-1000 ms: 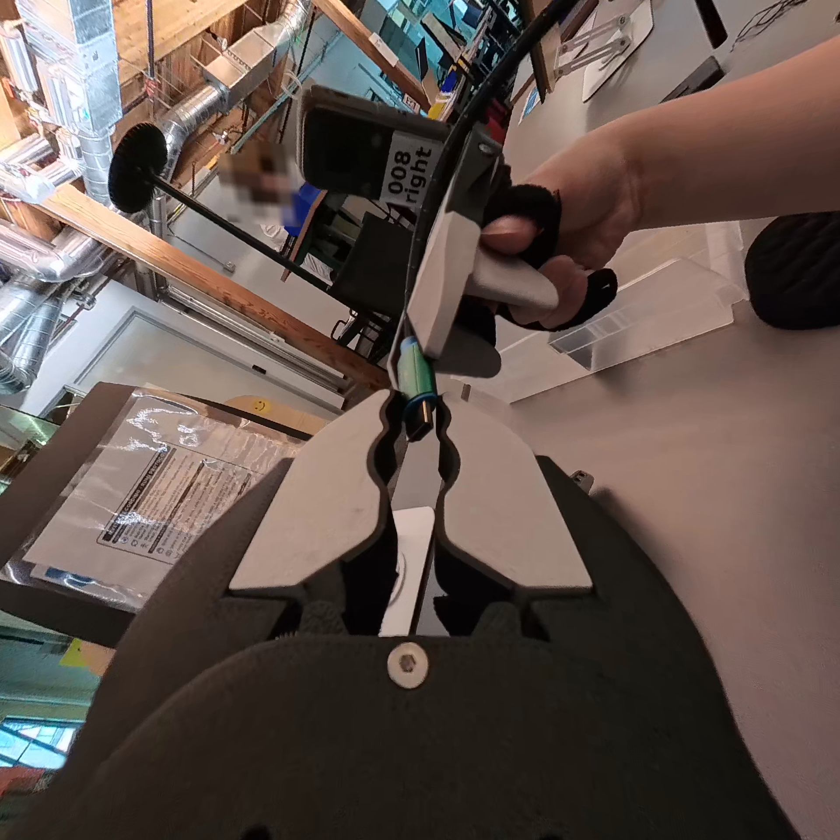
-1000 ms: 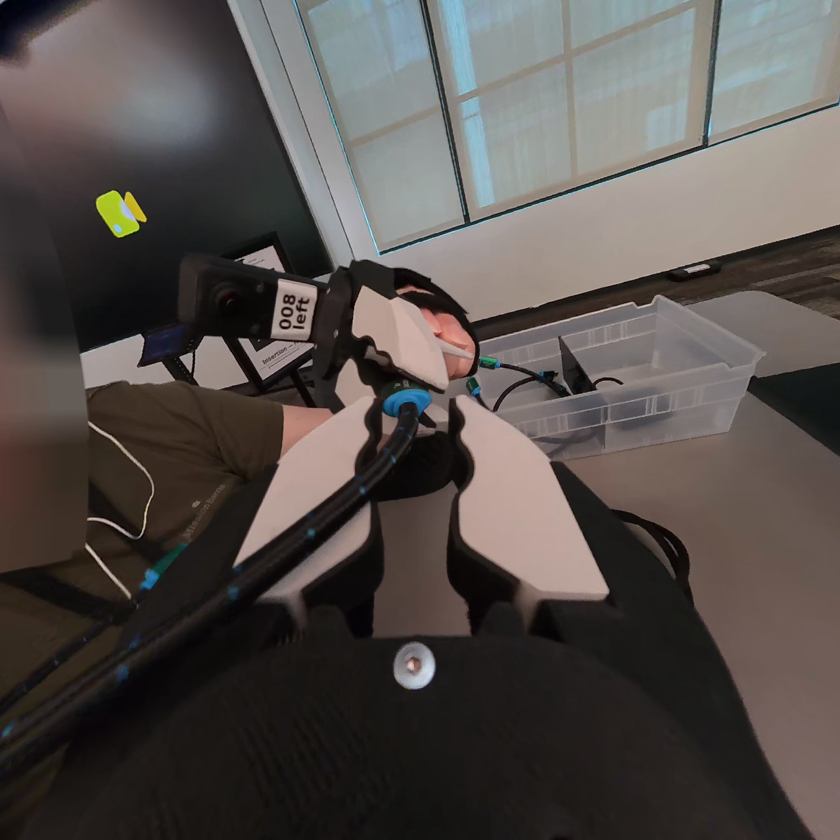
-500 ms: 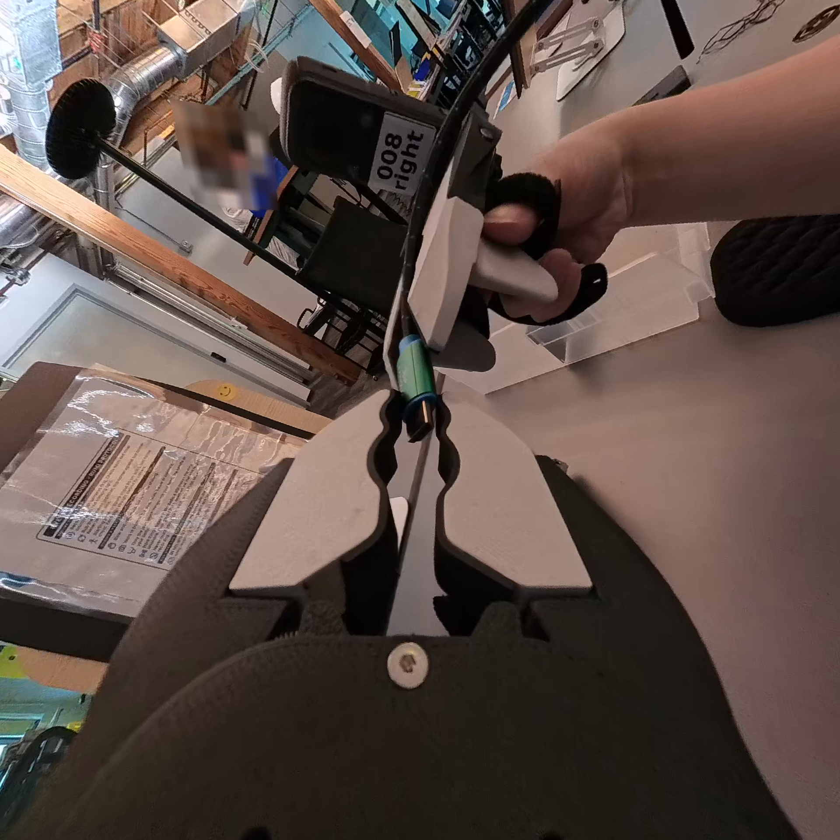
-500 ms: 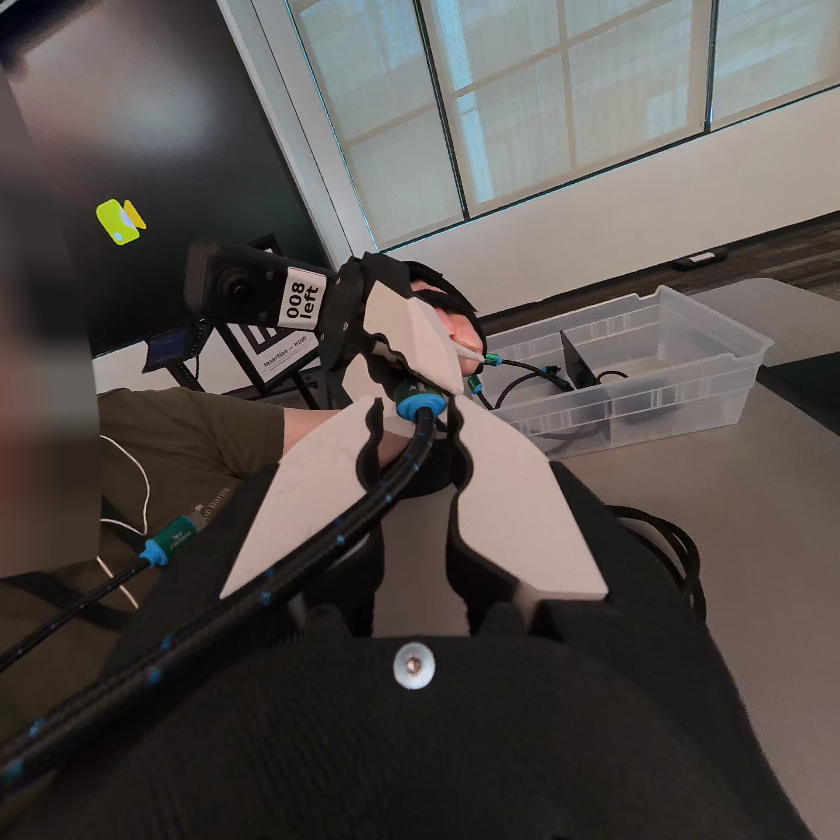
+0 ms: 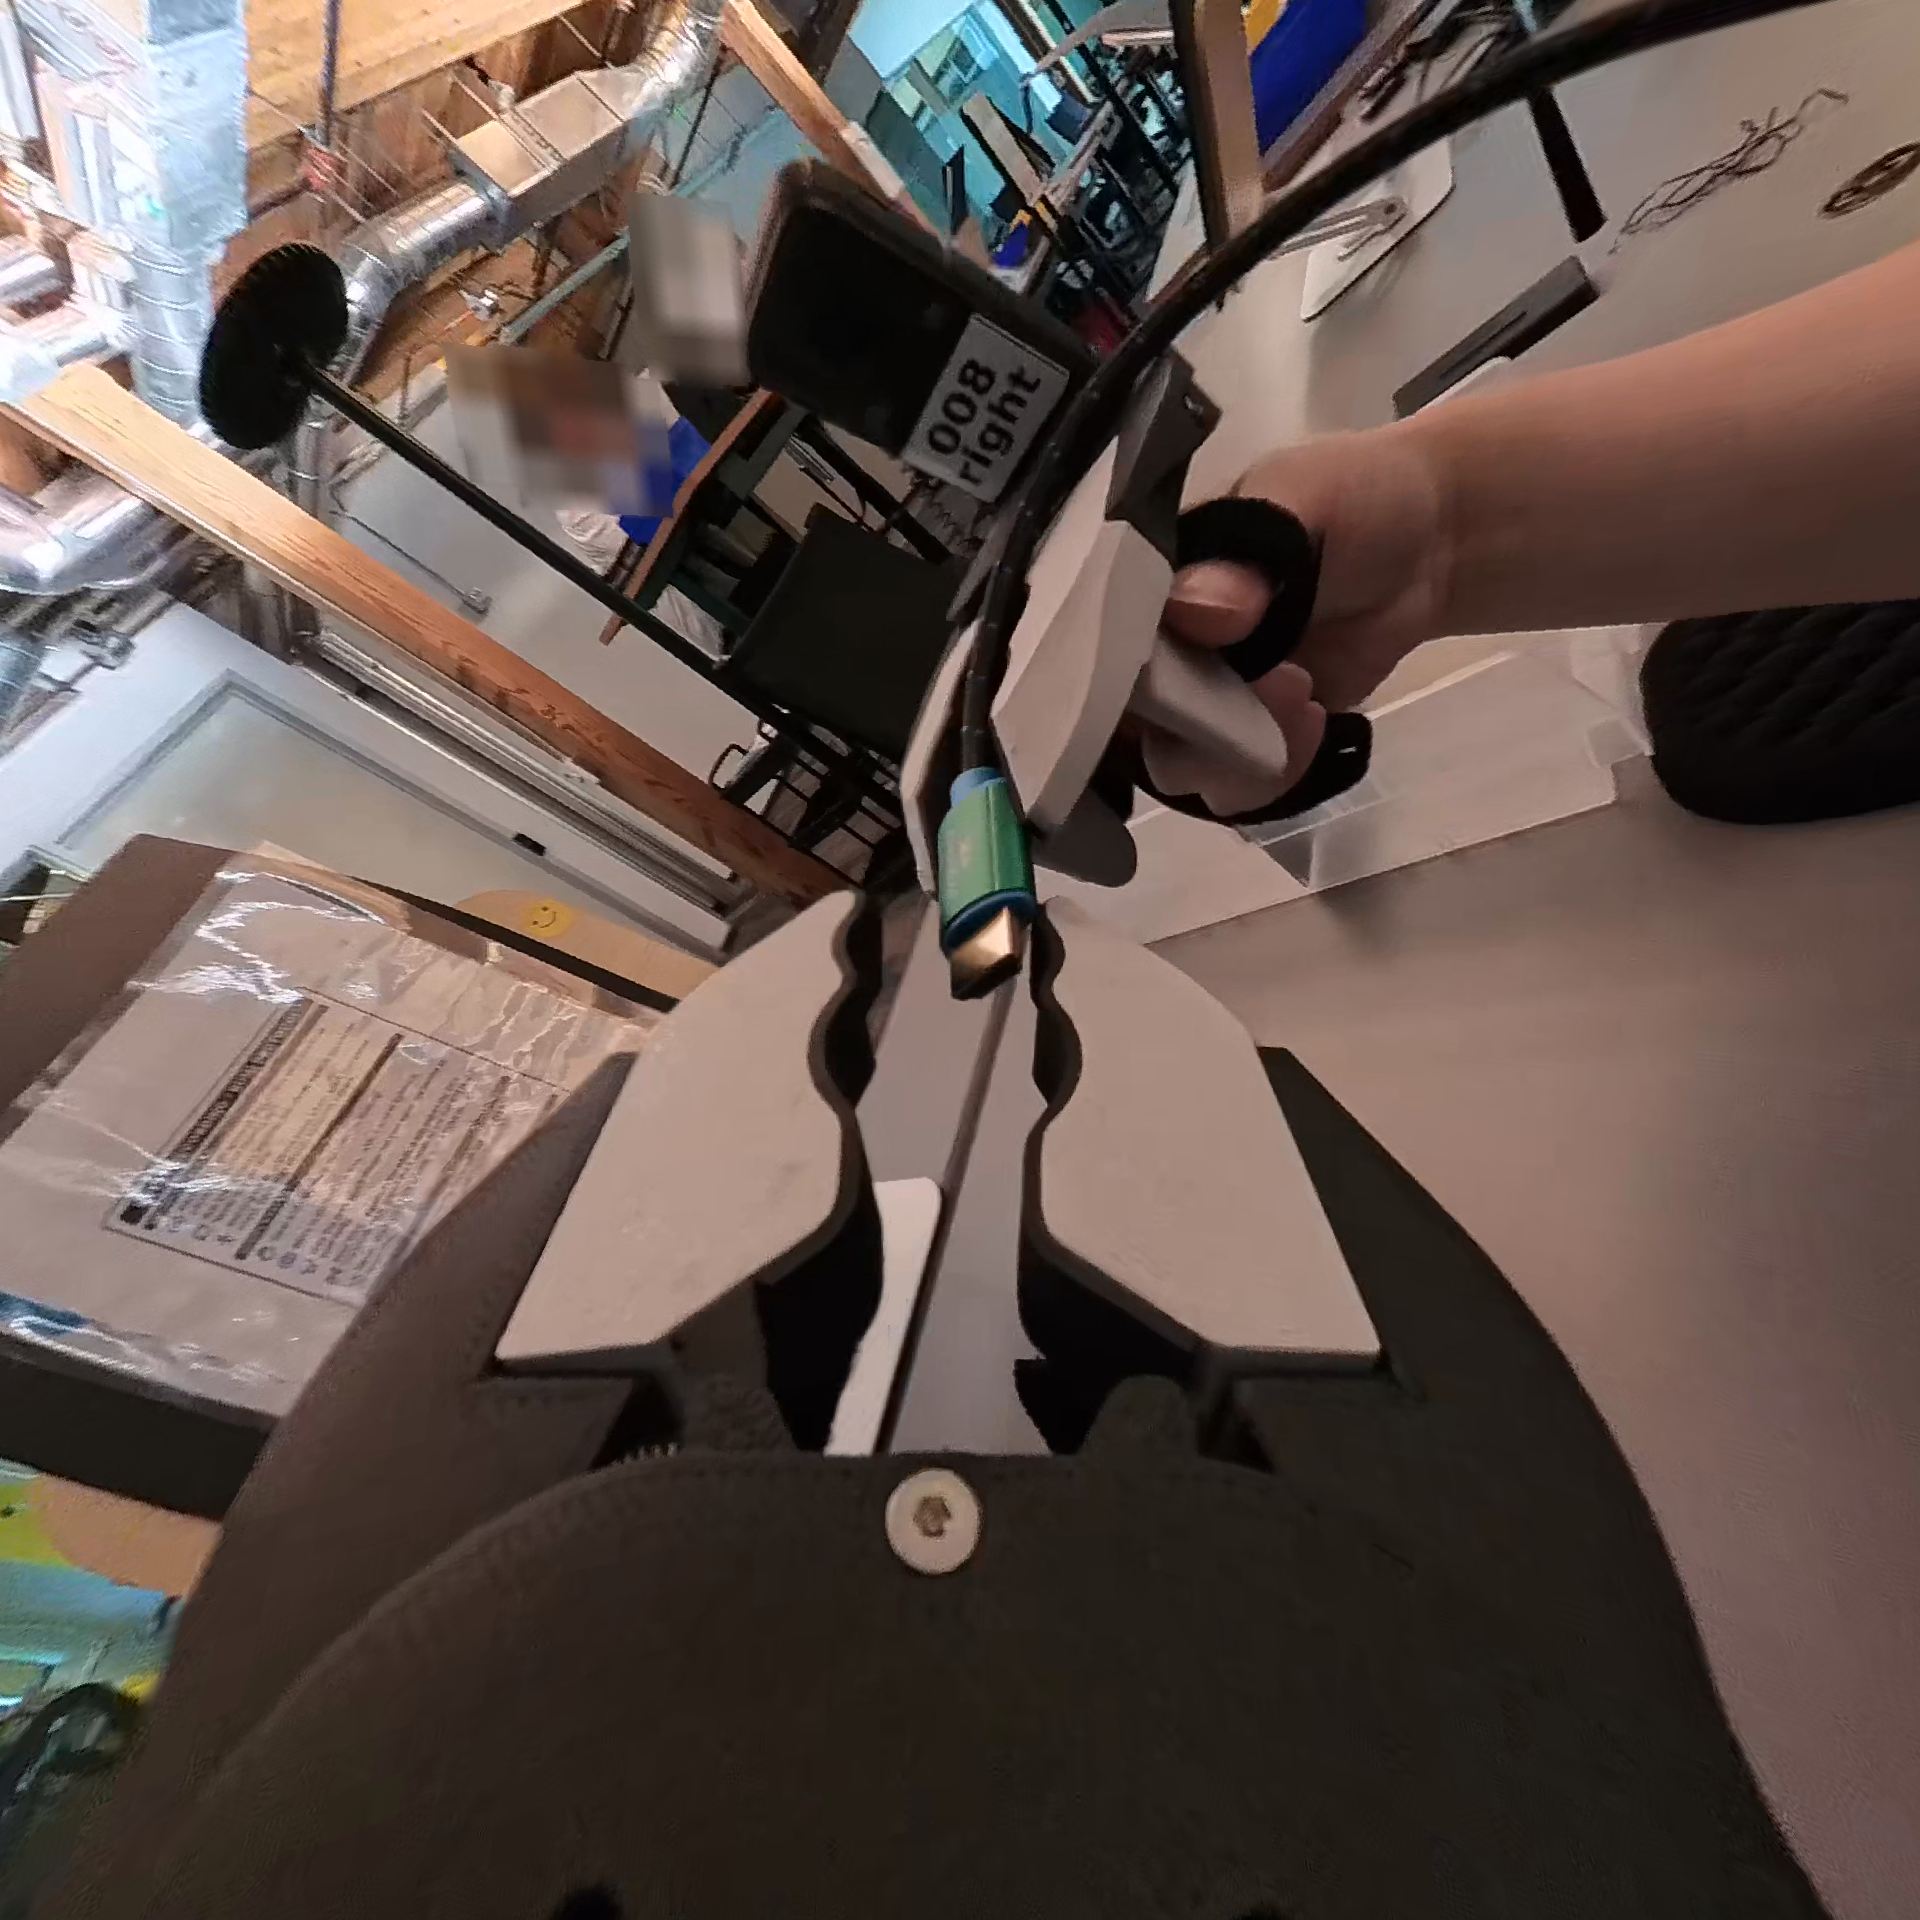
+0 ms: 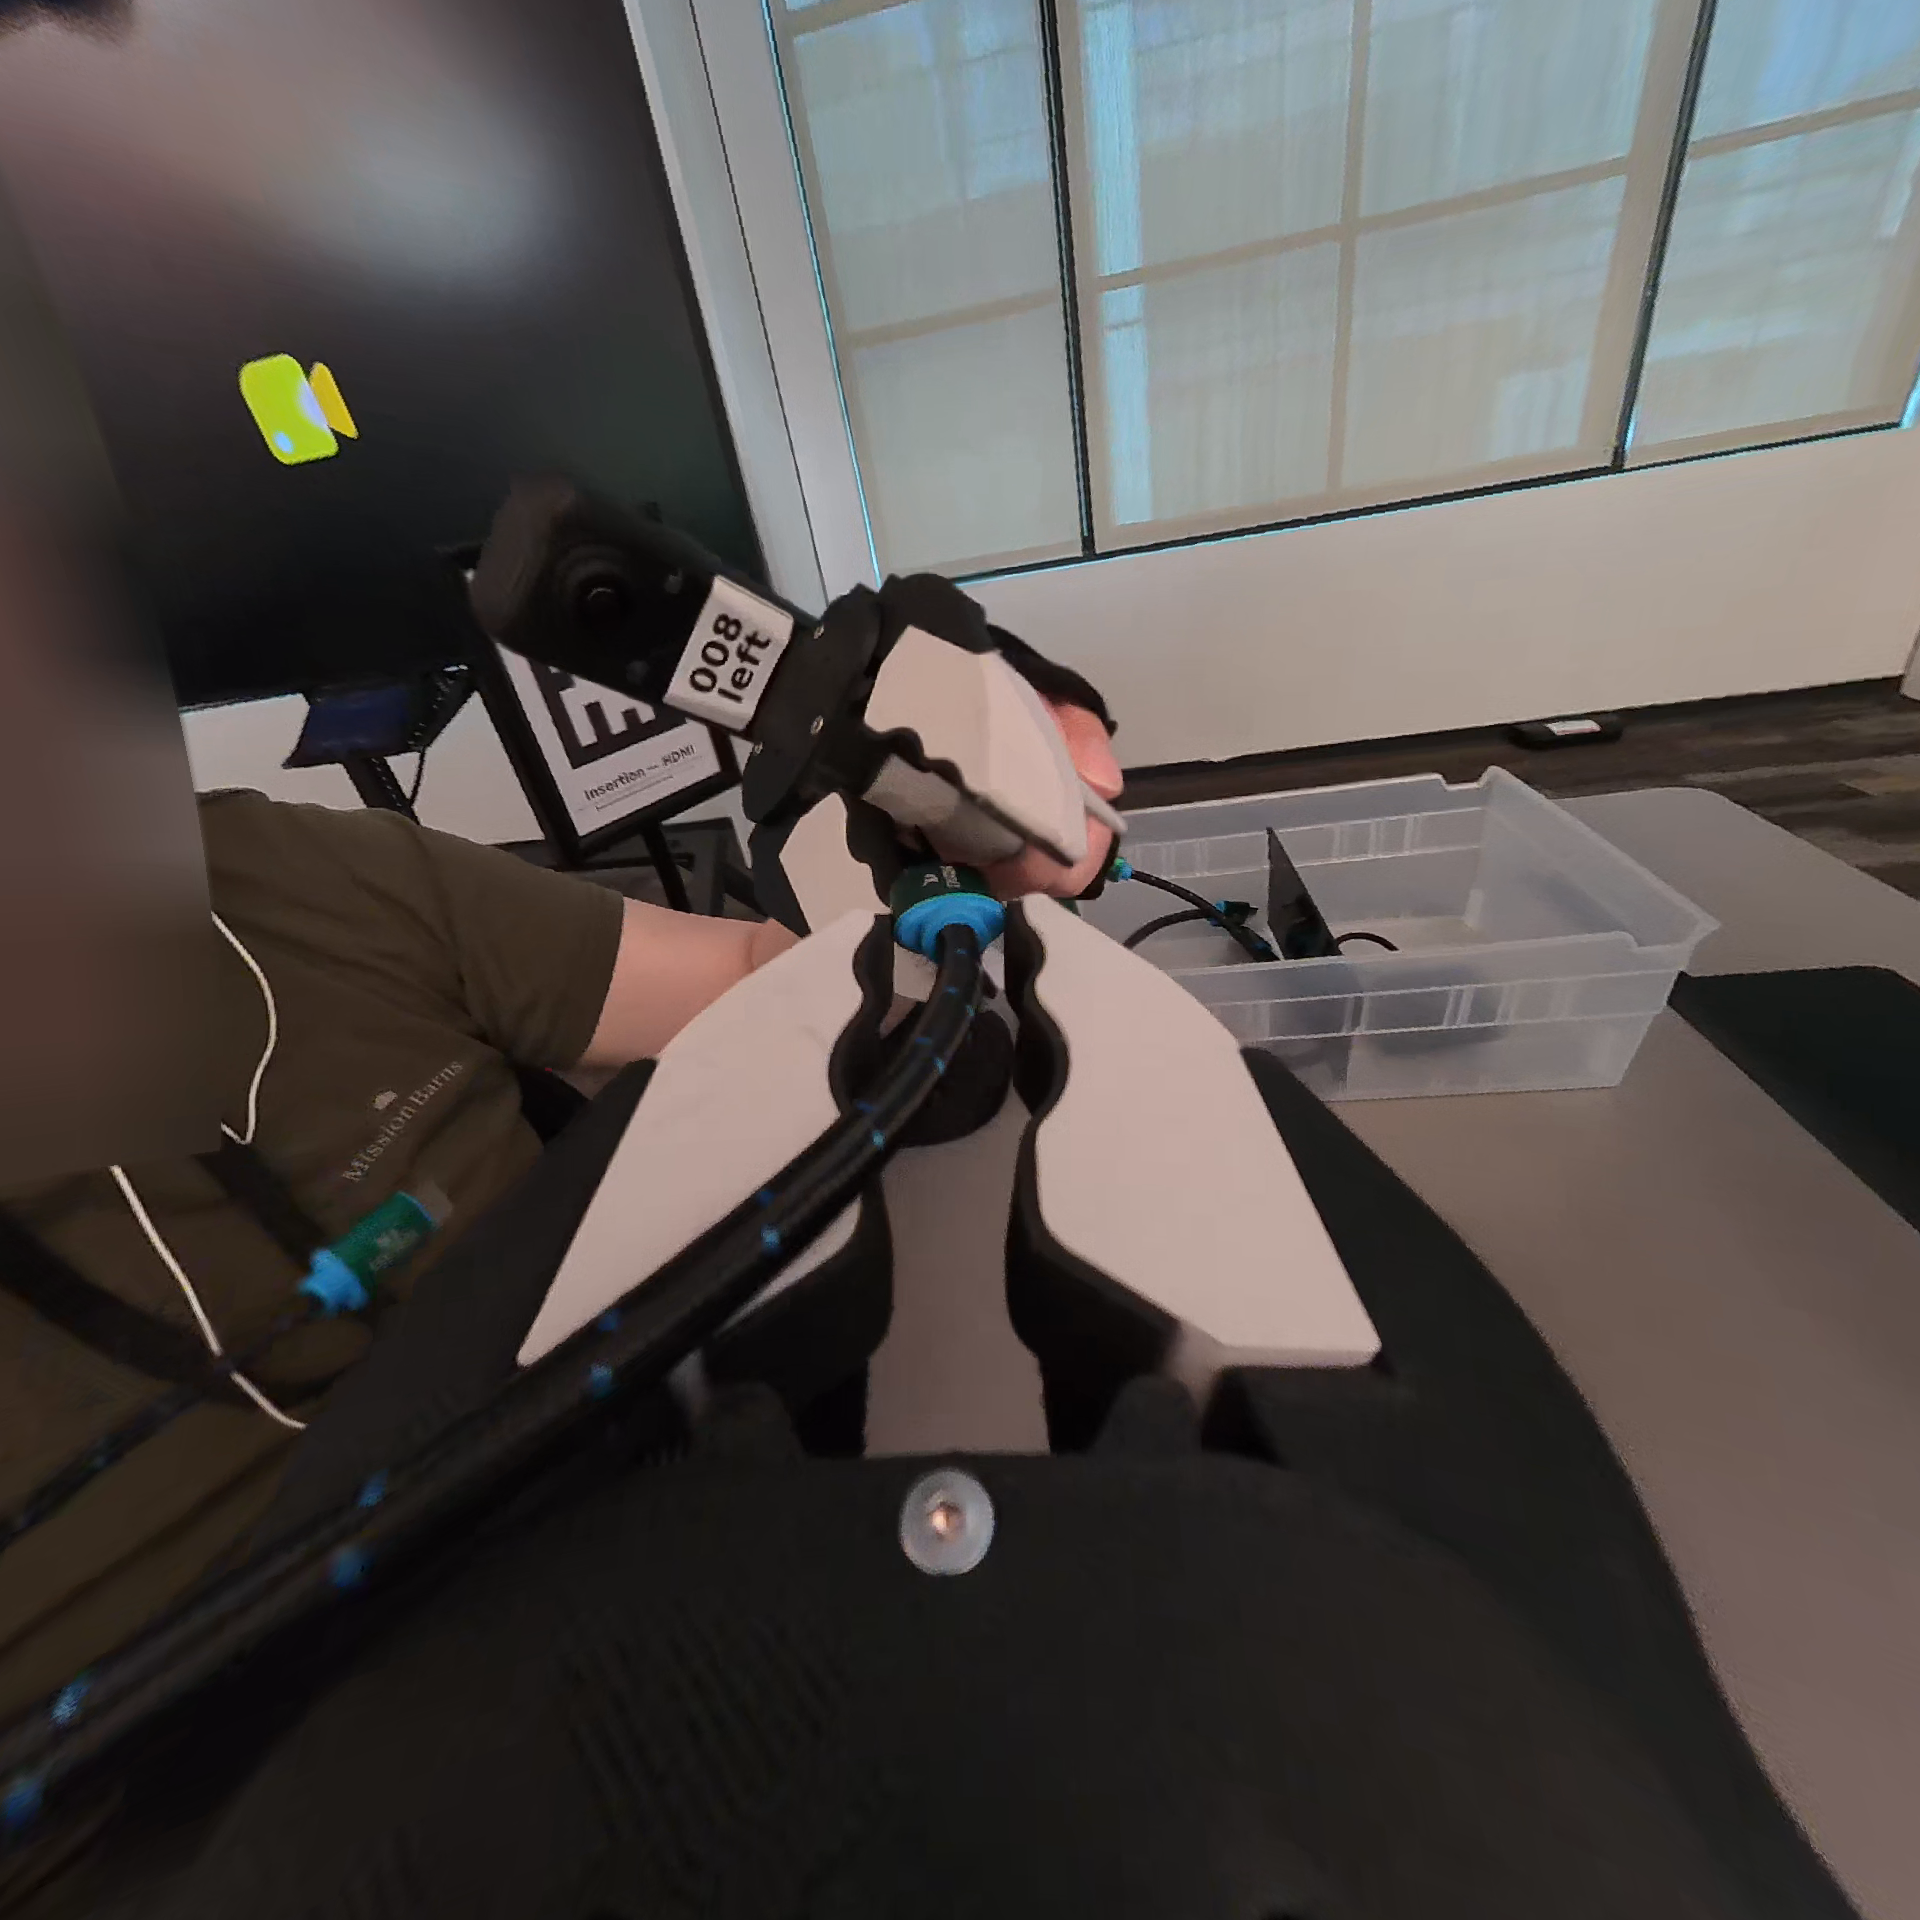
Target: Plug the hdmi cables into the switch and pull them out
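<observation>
My left gripper (image 5: 951, 935) is shut on the switch (image 5: 935, 1091), a thin dark slab with a white patch, seen edge-on between its grey fingers. My right gripper (image 5: 987, 821) is shut on a green and blue HDMI plug (image 5: 982, 862). The plug's bare gold tip (image 5: 987, 961) hangs just off the switch's far edge, between the left fingertips. In the right wrist view the plug (image 6: 940, 904) sits at my right gripper's (image 6: 940, 930) tips. Its black braided cable (image 6: 727, 1247) runs back over the left finger. The left gripper (image 6: 914, 831) points down at the plug.
A second green and blue plug (image 6: 369, 1247) hangs by the person's shirt. A clear plastic bin (image 6: 1455, 935) with more cables (image 6: 1195, 914) stands on the grey table (image 6: 1558, 1247). A black pad (image 5: 1787, 717) lies at the right. A box with a plastic sleeve (image 5: 260, 1091) is at the left.
The plug has drawn back a little from the switch and shifted right. Its gold tip now shows bare, where before its end sat dark between the left fingertips.
</observation>
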